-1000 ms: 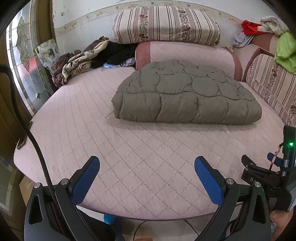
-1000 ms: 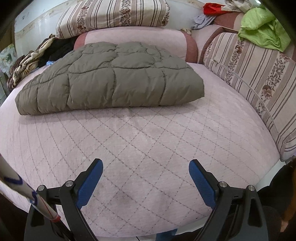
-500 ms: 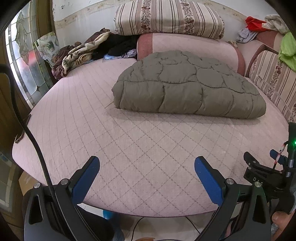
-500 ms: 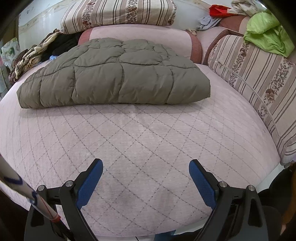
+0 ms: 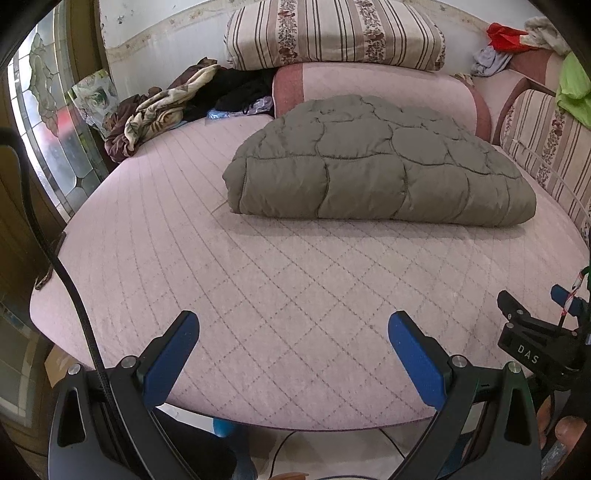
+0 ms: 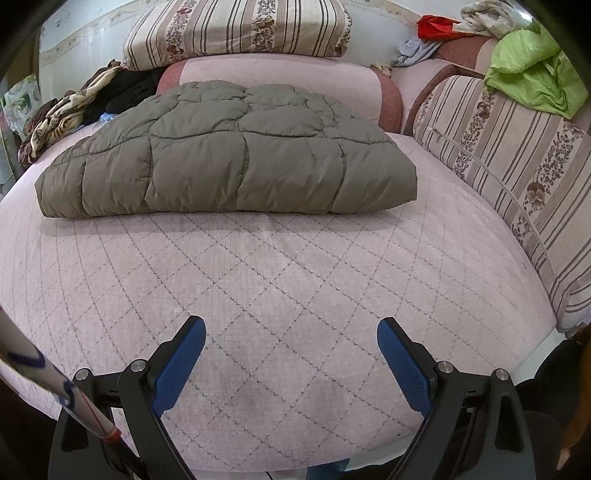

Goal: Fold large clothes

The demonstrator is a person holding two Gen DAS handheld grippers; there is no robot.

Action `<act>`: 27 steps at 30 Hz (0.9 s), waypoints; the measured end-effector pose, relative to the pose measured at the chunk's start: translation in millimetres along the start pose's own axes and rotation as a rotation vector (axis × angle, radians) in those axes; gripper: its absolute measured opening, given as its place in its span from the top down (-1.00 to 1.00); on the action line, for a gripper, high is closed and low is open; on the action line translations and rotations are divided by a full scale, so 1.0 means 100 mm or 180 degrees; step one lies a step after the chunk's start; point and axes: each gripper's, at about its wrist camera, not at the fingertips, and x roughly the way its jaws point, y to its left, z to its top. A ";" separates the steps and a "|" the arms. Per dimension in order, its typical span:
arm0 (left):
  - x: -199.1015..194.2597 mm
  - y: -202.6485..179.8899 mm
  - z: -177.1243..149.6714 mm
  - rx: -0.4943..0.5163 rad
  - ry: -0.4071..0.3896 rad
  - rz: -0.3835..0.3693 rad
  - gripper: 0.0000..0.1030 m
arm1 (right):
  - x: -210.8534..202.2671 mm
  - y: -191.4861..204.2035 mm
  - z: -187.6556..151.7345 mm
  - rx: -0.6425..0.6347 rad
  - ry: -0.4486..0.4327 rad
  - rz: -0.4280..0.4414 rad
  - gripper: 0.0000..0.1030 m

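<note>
An olive-grey quilted padded garment (image 5: 373,166) lies folded into a thick rectangle at the back of the pink quilted bed (image 5: 277,295); it also shows in the right wrist view (image 6: 229,155). My left gripper (image 5: 293,328) is open and empty, hovering over the bed's near edge, well short of the garment. My right gripper (image 6: 291,334) is open and empty too, over the near part of the bed (image 6: 295,280). Part of the right gripper's body (image 5: 535,343) shows at the right of the left wrist view.
A striped pillow (image 5: 332,33) rests on a pink bolster (image 5: 369,85) behind the garment. Crumpled clothes (image 5: 159,110) lie at the back left by a window. A striped cushion (image 6: 517,166) with a green cloth (image 6: 532,77) lines the right side.
Both grippers have moved forward and slightly up over the bed edge, so the folded garment appears a little nearer and lower in view. Both stay open.
</note>
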 end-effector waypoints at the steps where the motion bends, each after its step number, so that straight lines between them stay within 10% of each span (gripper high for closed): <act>1: 0.01 0.00 -0.01 0.0001 0.0012 -0.0009 -0.98 | -0.01 0.00 0.00 -0.0001 -0.0008 -0.0005 -0.87; 27: 0.18 0.07 -0.08 -0.0105 0.0220 -0.0126 -0.98 | -0.08 0.01 0.02 -0.0040 -0.0123 -0.0044 -0.87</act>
